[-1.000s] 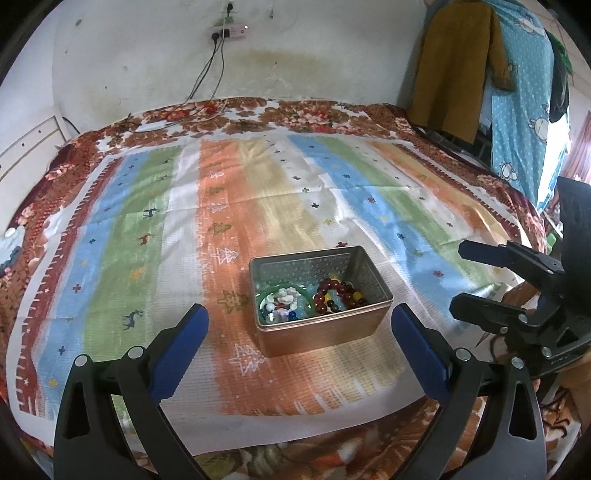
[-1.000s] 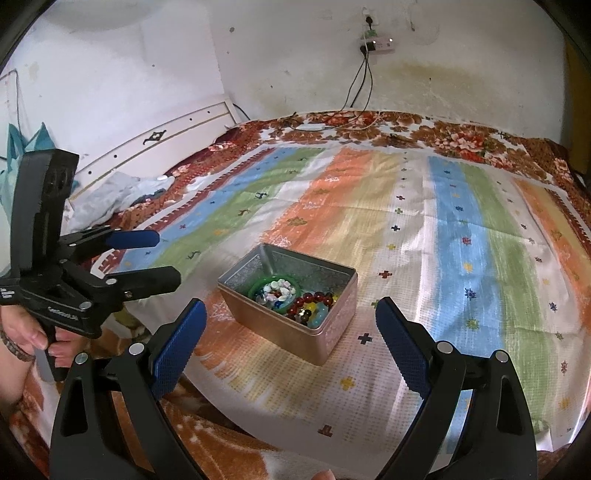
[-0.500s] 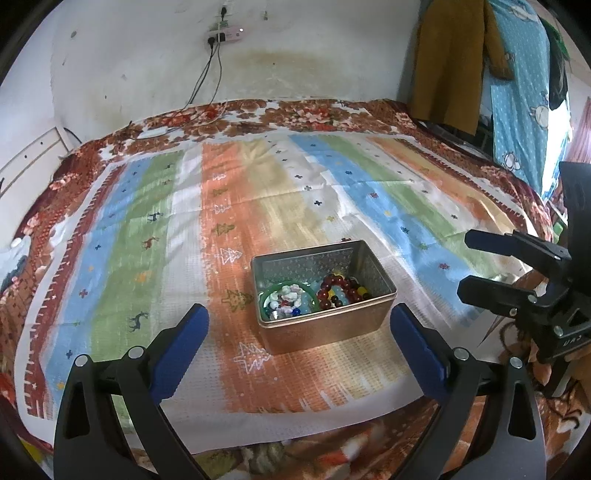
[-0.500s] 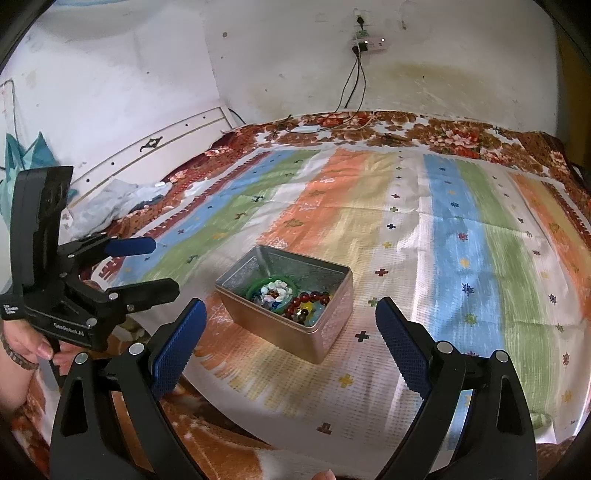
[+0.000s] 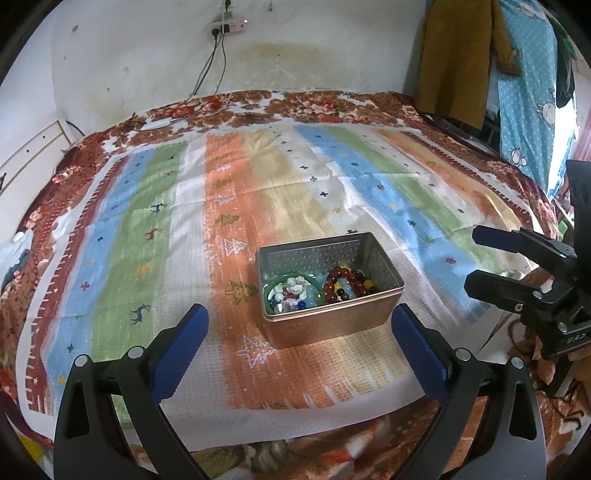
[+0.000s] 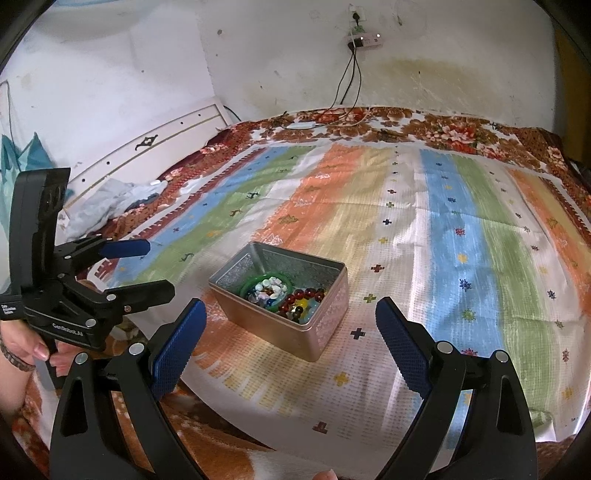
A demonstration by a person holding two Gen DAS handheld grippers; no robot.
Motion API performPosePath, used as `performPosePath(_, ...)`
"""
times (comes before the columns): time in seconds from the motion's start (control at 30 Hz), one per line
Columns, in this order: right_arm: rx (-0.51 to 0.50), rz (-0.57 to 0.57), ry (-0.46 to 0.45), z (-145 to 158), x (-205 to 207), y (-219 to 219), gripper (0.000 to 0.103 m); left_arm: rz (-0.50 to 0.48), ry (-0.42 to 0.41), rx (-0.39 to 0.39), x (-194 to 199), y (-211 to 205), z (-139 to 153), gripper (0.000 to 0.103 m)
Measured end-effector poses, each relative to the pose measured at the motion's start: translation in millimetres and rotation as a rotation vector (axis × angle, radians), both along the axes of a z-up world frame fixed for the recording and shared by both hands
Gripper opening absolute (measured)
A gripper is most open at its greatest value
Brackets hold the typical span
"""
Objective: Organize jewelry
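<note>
An open metal tin (image 5: pixel 384 267) (image 6: pixel 328 295) rests on the striped cloth near the bed's front edge. Inside lie a green bangle (image 5: pixel 272 287) (image 6: pixel 246 287), a white-and-blue bead bracelet (image 5: pixel 293 291) (image 6: pixel 271 286) and a dark red bead bracelet (image 5: pixel 341 282) (image 6: pixel 303 297). My left gripper (image 5: pixel 299 326) hangs open just short of the tin, nothing between its blue pads. My right gripper (image 6: pixel 290 319) is open too, in front of the tin, and shows in the left wrist view (image 5: pixel 471 258) to the tin's right. In the right wrist view, the left gripper (image 6: pixel 160 267) appears at the left.
The striped cloth (image 5: pixel 155 229) covers a floral bedspread (image 5: pixel 314 107). A white headboard (image 6: pixel 166 144) and crumpled clothes (image 6: pixel 107 208) lie at the left. Clothes hang at the right (image 5: pixel 454 55). A power strip (image 5: pixel 229 27) with cables sits on the wall. A hand (image 6: pixel 22 345) holds the left gripper.
Both grippers have drawn back and risen slightly, so the tin sits a little farther off in each view. Both stay open and the tin's contents are the same.
</note>
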State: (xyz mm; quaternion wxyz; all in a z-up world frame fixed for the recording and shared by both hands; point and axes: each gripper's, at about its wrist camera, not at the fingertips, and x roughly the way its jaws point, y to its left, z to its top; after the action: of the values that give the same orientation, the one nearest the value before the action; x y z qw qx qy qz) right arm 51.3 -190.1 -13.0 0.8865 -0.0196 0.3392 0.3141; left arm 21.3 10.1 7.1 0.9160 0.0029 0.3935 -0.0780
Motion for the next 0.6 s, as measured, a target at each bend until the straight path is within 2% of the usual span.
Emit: performPosePath(0.6,-0.011,0.010,0.007,-2.0,0.8,-0.2,0.093,-0.005,0.015,0.004,0.9,-0.6,-4.7,0.097)
